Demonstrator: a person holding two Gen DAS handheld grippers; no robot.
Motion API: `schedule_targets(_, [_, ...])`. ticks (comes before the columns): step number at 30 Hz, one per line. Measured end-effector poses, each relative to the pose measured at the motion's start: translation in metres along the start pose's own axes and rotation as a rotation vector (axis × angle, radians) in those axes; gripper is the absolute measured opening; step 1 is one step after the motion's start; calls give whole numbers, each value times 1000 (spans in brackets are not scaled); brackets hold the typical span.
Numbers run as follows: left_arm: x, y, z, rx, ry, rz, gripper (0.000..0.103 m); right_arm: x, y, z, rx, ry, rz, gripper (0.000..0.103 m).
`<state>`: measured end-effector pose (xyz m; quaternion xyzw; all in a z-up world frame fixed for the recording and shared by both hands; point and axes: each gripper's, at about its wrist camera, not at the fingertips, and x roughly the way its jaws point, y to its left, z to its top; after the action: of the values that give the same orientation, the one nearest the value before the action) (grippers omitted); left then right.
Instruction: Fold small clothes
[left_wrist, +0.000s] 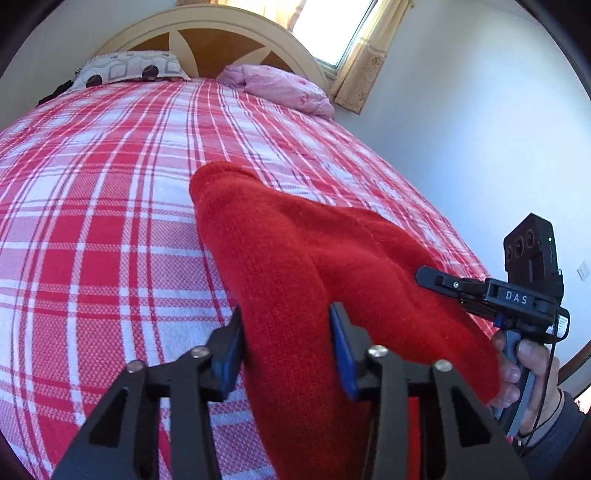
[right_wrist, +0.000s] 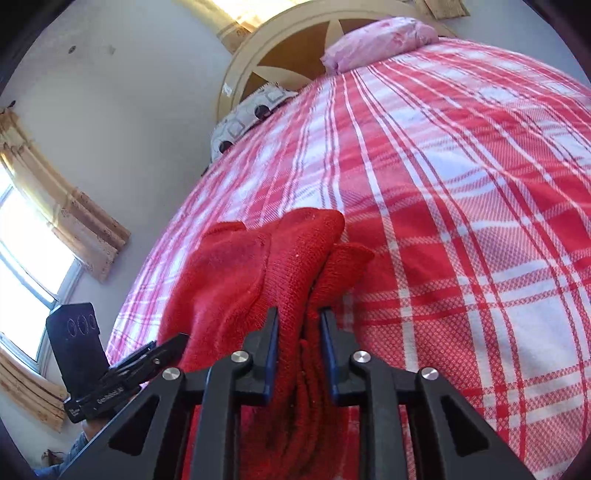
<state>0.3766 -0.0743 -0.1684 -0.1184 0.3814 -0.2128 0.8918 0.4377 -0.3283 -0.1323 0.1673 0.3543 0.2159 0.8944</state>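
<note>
Two grippers clamp one red knit (left_wrist: 295, 258). Left gripper (left_wrist: 286, 347) and right gripper (right_wrist: 299, 350) both pinch it above the bed (left_wrist: 92, 221).

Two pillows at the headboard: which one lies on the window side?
The plain pink pillow, on the bed beside the curtained window. The other, patterned pillow with dark circles, lies at the far corner.

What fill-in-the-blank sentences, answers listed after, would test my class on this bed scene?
1. Both tongs grip a knitted garment coloured ____.
2. The bedspread under it has a red-and-white ____ pattern.
3. The crumpled pillow near the window is coloured ____.
4. The left tongs and right tongs are both shut on the ____.

Answers: red; plaid; pink; garment
</note>
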Motion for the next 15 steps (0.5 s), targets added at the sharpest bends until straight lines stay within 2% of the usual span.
schedule_targets(5, [-28,-12,2,27,-39,-8,36,-12,14,1,-19,-23,36,20])
schedule_targets(11, [-65,-28,-4,94,-99,33,33,-23,43,0,-47,-48,84,18])
schedule_targets(15, [-93,-27,-8,95,-144,53,33,-33,66,-5,-68,-65,131,17])
